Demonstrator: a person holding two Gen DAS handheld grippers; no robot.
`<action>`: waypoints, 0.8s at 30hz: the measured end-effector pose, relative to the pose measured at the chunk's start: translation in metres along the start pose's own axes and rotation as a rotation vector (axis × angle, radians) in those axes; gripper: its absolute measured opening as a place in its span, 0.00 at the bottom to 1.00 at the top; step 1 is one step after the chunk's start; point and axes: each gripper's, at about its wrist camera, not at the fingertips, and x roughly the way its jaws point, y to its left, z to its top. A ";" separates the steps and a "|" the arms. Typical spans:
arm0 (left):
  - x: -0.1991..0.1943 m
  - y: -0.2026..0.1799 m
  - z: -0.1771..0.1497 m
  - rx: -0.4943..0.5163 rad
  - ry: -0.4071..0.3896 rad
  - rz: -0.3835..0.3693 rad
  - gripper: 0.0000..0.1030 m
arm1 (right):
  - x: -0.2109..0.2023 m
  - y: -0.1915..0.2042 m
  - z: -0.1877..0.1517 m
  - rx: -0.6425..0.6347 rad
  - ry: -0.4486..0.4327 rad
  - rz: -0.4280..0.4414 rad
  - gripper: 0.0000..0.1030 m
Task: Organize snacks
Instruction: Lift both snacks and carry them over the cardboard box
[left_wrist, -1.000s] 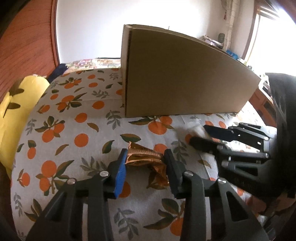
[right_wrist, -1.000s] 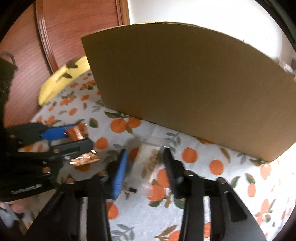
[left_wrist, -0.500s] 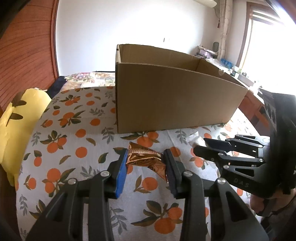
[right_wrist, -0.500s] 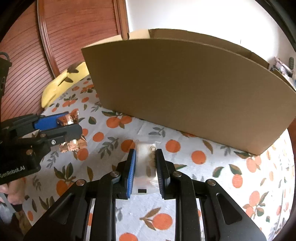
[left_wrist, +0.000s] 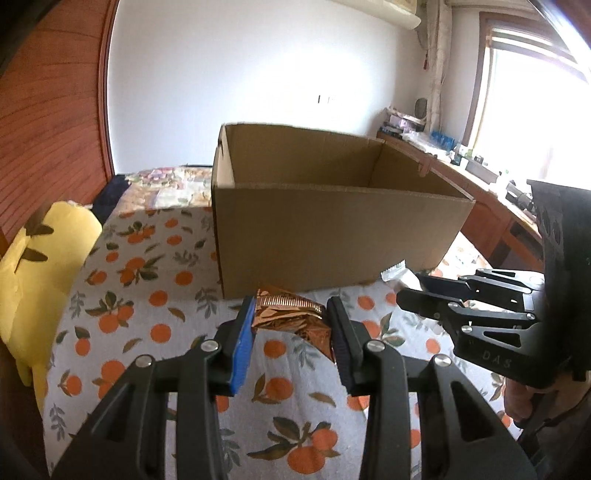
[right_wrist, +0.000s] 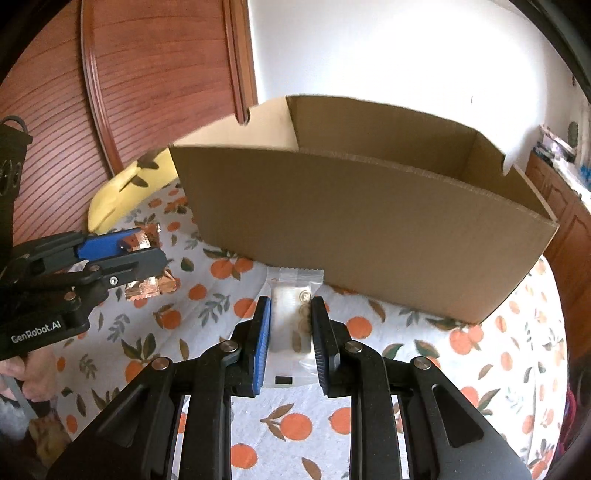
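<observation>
**Both snacks now lifted toward the box**

The box interior has come into view as both grippers rose. Left gripper grips the copper packet; right gripper, just closed, clamps the clear packet. Dropping in seems next.

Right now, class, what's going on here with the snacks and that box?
A person is sorting snacks with two hand-held grippers. The left gripper is shut on a copper foil snack packet, and the right gripper is shut on a clear snack packet. Both are held above the orange-print cloth, in front of the open cardboard box, not yet inside.
</observation>
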 end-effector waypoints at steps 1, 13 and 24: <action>-0.002 -0.001 0.003 0.003 -0.010 -0.002 0.36 | -0.003 -0.001 0.001 -0.001 -0.007 0.000 0.19; -0.009 -0.015 0.063 0.044 -0.129 -0.043 0.37 | -0.037 -0.018 0.041 -0.025 -0.123 -0.021 0.19; 0.026 -0.013 0.104 0.056 -0.187 -0.053 0.37 | -0.029 -0.042 0.084 -0.050 -0.202 -0.021 0.20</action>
